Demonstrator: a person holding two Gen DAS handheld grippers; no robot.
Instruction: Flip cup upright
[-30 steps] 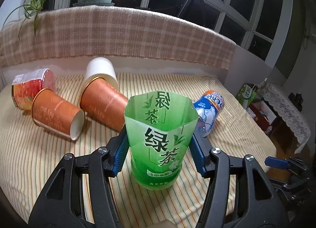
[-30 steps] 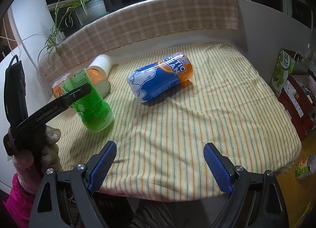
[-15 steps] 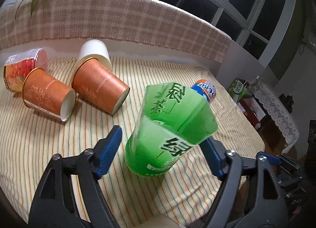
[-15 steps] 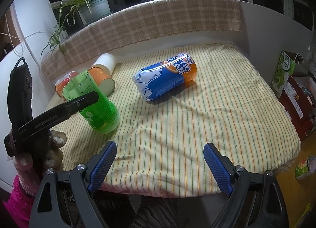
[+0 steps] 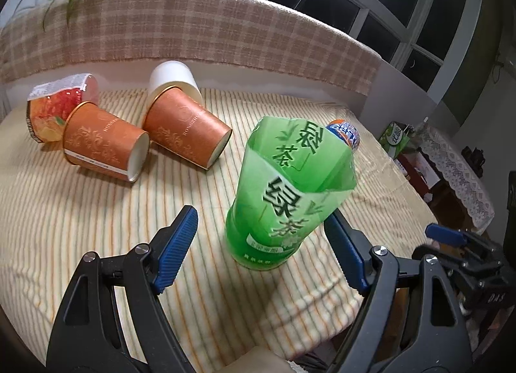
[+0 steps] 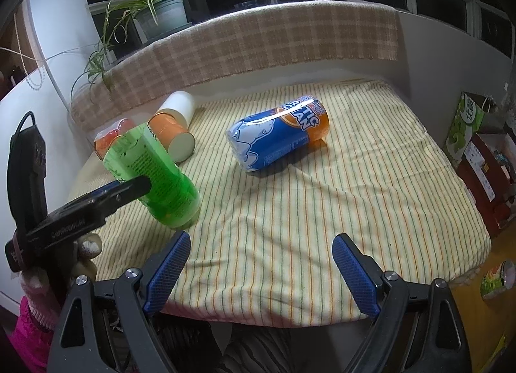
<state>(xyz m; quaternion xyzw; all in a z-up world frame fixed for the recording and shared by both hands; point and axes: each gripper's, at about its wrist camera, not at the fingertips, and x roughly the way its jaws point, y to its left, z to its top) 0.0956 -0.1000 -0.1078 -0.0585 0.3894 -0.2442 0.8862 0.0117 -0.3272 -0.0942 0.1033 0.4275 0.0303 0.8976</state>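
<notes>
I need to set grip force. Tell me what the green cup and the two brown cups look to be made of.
Green cup: thin translucent plastic, glossy, likely a cut-off bottle; light glows through it and the rim looks uneven.
Brown cups: probably paper, matte printed outside, white inside, with a rolled lip.

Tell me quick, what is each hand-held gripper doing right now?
Left hand-held gripper: open, straddling the green cup, holding nothing.
Right hand-held gripper: open, holding nothing.
</notes>
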